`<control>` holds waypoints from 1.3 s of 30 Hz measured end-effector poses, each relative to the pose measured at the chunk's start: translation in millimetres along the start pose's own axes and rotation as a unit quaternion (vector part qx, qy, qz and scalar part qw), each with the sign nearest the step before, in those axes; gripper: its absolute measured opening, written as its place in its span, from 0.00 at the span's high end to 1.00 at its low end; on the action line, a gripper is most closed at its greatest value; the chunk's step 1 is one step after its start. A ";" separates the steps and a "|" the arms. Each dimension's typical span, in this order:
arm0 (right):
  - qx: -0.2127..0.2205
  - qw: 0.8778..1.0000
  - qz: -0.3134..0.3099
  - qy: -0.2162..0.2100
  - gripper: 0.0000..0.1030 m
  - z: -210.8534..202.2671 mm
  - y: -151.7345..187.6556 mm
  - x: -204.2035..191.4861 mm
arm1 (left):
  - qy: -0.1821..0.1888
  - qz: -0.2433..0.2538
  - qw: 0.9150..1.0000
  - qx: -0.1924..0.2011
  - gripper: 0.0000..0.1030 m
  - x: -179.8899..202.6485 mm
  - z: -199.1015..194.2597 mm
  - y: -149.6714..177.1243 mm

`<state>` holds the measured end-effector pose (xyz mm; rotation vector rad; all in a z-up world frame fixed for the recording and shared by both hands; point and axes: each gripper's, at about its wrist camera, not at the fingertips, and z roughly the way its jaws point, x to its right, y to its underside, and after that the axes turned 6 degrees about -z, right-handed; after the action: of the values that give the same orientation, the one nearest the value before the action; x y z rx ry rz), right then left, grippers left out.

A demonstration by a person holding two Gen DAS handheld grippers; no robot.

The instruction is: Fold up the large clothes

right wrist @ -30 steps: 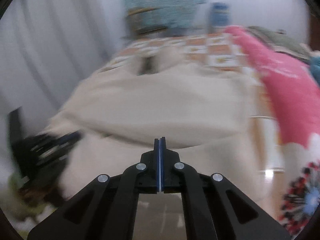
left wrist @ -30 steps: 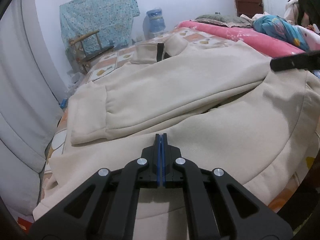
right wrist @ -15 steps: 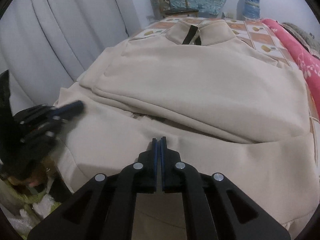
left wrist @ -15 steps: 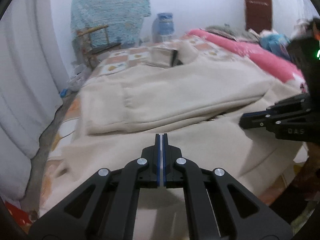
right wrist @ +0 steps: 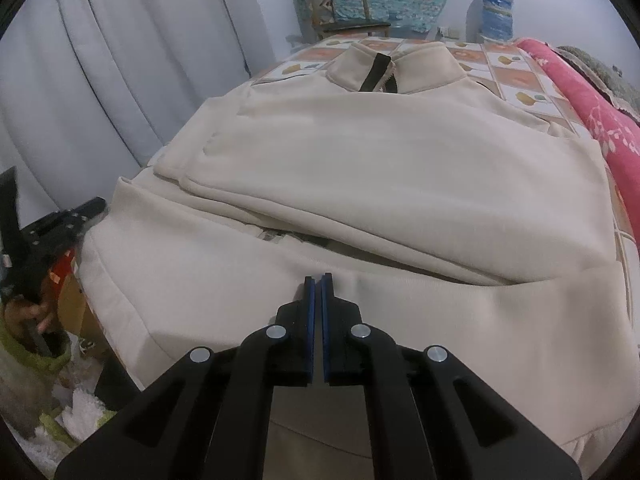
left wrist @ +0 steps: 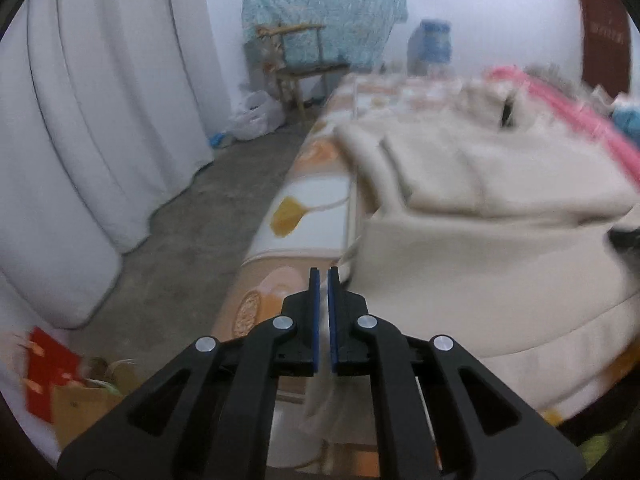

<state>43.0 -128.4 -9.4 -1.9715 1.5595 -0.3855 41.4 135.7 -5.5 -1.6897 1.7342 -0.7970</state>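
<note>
A large cream zip-neck sweatshirt (right wrist: pixel 400 168) lies spread on the bed, collar far from me, with a sleeve folded across its body. In the left wrist view it (left wrist: pixel 480 264) is blurred, at the right. My right gripper (right wrist: pixel 319 280) hovers over the near hem area, jaws nearly together, holding nothing. My left gripper (left wrist: pixel 321 276) is off the bed's left corner, over the bedsheet edge, jaws nearly together and empty. It also shows in the right wrist view (right wrist: pixel 60 220) at the far left.
The bed has a checked orange and white sheet (left wrist: pixel 312 208) and a pink blanket (right wrist: pixel 592 112) along the right. White curtains (left wrist: pixel 100 120) hang at the left. A wooden chair (right wrist: pixel 344 8), a water bottle (right wrist: pixel 496 12), a cardboard box (left wrist: pixel 84 404) and a red packet (left wrist: pixel 44 368) stand on the floor.
My left gripper has swung left, off the sweatshirt to the bed's left corner. My right gripper has steadied over the near hem, slightly closer. Both jaws have parted a sliver.
</note>
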 end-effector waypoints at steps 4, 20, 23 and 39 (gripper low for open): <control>0.004 1.000 0.005 0.002 0.98 0.6 -0.1 0.3 | 0.072 0.010 0.997 0.007 0.95 21.7 -12.0 -0.4; 0.012 0.982 0.106 0.159 1.00 -66.5 40.8 109.0 | 0.041 0.028 0.998 -0.035 0.95 44.4 18.9 11.6; 0.017 0.976 0.116 0.183 1.00 -78.9 47.4 118.0 | 0.041 0.027 0.998 -0.035 0.94 42.2 22.1 11.3; 0.063 0.983 0.030 0.172 0.54 -131.3 55.5 46.7 | 0.081 0.039 0.996 -0.003 0.88 52.2 -21.5 -6.6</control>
<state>-61.3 -215.7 53.8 -1.8247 1.7519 -0.8151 28.0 83.8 13.5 -1.5878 1.9006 -0.9170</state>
